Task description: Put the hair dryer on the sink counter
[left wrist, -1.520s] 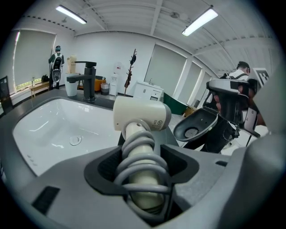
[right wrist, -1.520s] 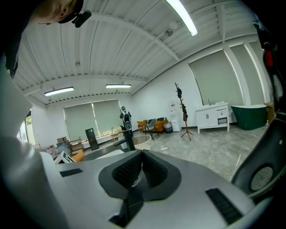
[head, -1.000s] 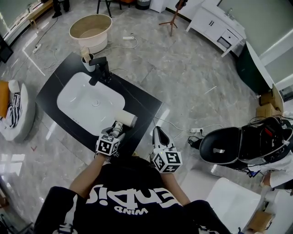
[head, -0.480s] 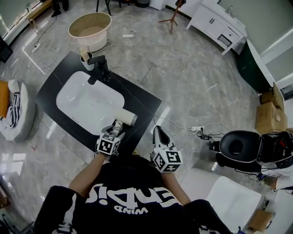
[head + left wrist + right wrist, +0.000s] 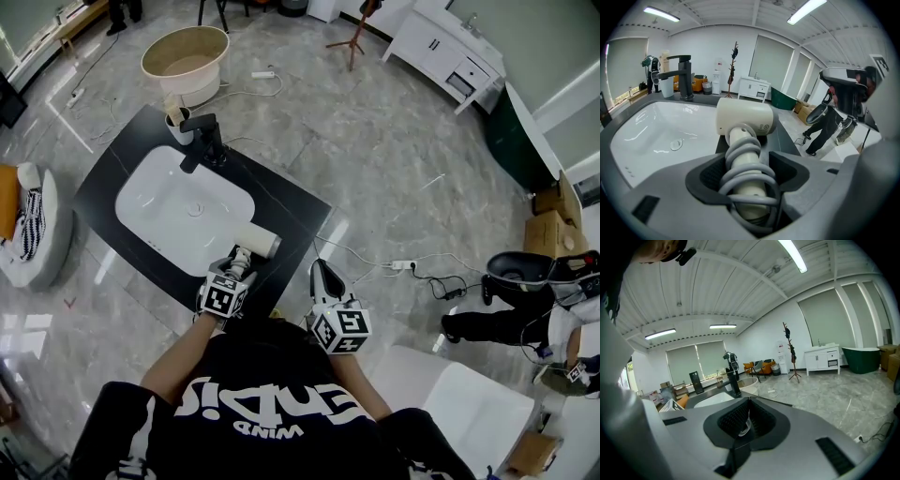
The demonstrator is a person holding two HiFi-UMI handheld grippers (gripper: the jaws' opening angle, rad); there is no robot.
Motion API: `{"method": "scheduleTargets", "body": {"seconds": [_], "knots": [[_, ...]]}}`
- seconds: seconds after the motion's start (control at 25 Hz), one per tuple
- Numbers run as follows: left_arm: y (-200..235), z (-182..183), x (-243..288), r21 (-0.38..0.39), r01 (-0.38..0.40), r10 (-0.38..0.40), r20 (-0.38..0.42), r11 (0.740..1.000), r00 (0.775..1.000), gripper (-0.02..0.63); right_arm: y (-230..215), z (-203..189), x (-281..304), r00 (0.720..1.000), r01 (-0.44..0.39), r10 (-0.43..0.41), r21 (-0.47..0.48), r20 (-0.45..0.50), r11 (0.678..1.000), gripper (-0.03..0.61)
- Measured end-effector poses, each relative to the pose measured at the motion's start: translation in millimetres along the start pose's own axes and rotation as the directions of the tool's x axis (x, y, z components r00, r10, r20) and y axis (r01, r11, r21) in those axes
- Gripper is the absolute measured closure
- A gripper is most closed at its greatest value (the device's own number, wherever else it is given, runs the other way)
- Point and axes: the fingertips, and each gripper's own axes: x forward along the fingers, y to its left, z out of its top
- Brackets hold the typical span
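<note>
A cream hair dryer [image 5: 256,241] lies low over the black sink counter [image 5: 292,214], at the front right corner of the white basin [image 5: 173,202]. My left gripper [image 5: 240,262] is shut on its handle. In the left gripper view the handle, wrapped in grey coiled cord, sits between the jaws of the left gripper [image 5: 749,169], and the hair dryer [image 5: 745,118] has its barrel crosswise just ahead. I cannot tell whether it touches the counter. My right gripper [image 5: 322,275] hangs off the counter's right edge, shut and holding nothing; the right gripper [image 5: 748,400] points toward the sink.
A black faucet [image 5: 205,142] and a cup [image 5: 177,121] stand at the basin's far end. A beige tub [image 5: 186,58] sits on the floor beyond. A power strip with cables [image 5: 403,266] lies on the floor to the right, where a person [image 5: 511,319] stands.
The person with the black round object at the right has moved further right, toward the frame edge. Both grippers and the hair dryer have barely moved.
</note>
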Motion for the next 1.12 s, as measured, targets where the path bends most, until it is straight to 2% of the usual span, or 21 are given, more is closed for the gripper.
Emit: {"method": "scheduleTargets", "body": {"seconds": [0.28, 0.56, 0.72, 0.88, 1.12], "knots": [[0.8, 13.8, -11.1, -0.016, -0.001, 0.002, 0.074, 1.0, 0.997, 0.334, 2.9, -2.3, -2.7, 1.0, -0.008, 0.008, -0.003, -0.006, 1.0, 0.554], [-1.7, 57.4, -46.6, -0.008, -0.003, 0.004, 0.192, 1.0, 0.981, 0.334, 8.3, -3.8, -4.4, 1.0, -0.019, 0.019, -0.008, -0.007, 1.0, 0.554], [-1.1, 87.2, -81.8, 0.005, -0.008, 0.006, 0.282, 1.0, 0.959, 0.334, 14.2, -1.2, -3.0, 1.0, -0.03, 0.03, -0.016, 0.001, 0.999, 0.554], [-1.7, 111.8, -125.1, -0.009, -0.011, 0.014, 0.382, 1.0, 0.924, 0.334, 22.6, 7.2, -3.3, 0.999, -0.048, 0.049, -0.027, 0.017, 0.998, 0.554], [-7.5, 128.6, -170.9, 0.01, -0.02, 0.013, 0.479, 1.0, 0.878, 0.334, 29.6, 18.4, -2.3, 0.997, -0.062, 0.064, -0.045, 0.04, 0.997, 0.554]]}}
